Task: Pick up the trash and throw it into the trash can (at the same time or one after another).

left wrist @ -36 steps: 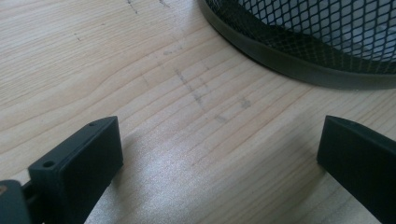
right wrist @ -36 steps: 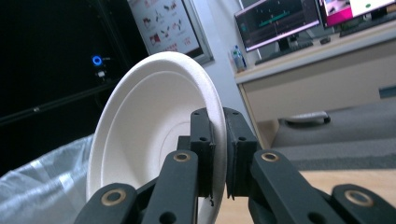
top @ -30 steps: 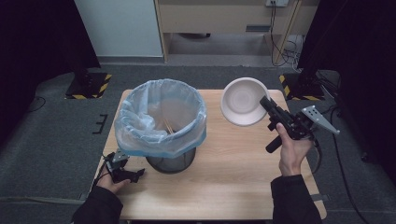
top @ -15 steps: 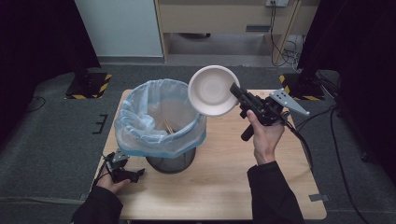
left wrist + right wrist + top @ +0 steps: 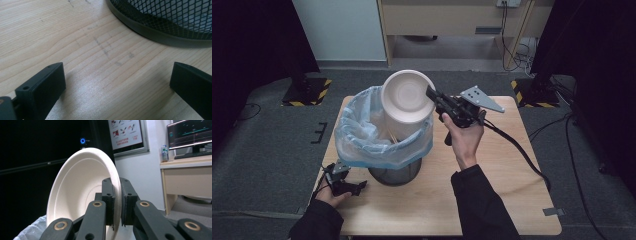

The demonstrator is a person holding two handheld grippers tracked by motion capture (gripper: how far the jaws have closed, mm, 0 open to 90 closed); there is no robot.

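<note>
A white paper plate (image 5: 406, 102) hangs tilted on edge over the mouth of a black mesh bin (image 5: 384, 132) lined with a pale blue bag. My right gripper (image 5: 431, 95) is shut on the plate's rim; in the right gripper view the jaws pinch that rim of the plate (image 5: 82, 192) at my right gripper (image 5: 117, 202). My left gripper (image 5: 357, 187) rests low on the table (image 5: 512, 165) at the near left, beside the bin's base. In the left gripper view my left gripper (image 5: 117, 87) stands open over bare wood, the bin's base (image 5: 160, 27) ahead.
The wooden table has free room to the right of the bin. A cable (image 5: 517, 150) trails from the right gripper across the table to the right. Dark floor surrounds the table; a desk and white panel stand beyond.
My right hand carried the plate leftward and a little up, from the table's right side to above the bin. The left hand stayed put.
</note>
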